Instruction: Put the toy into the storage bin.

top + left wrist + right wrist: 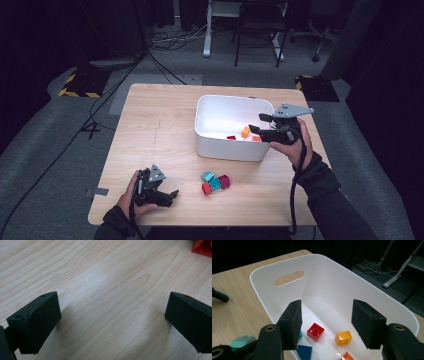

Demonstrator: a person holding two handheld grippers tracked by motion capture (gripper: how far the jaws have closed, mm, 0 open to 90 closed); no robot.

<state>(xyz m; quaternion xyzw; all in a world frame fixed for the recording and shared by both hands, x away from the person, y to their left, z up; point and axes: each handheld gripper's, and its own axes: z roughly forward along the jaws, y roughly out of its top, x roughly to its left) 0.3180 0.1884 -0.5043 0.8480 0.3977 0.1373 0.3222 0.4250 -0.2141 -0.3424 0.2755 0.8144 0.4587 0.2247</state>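
A white bin [227,98] stands right of the table's middle. In the right gripper view its wall [329,282] surrounds a red brick [315,331], a yellow brick [343,337], a blue brick [304,351] and an orange brick [347,356]. My right gripper [257,123] hovers over the bin's right end, jaws open [325,322] with nothing between them. Teal [208,176], magenta [224,181] and red [206,188] bricks lie clustered on the table in front of the bin. My left gripper [172,196] rests low at the front left, open [112,320] over bare wood, the red brick [202,247] just ahead.
The wooden table [155,130] has bare room on its left half and behind the bin. Cables, a desk frame [207,30] and chairs stand on the grey floor beyond the far edge. A handle slot [289,278] pierces the bin's far wall.
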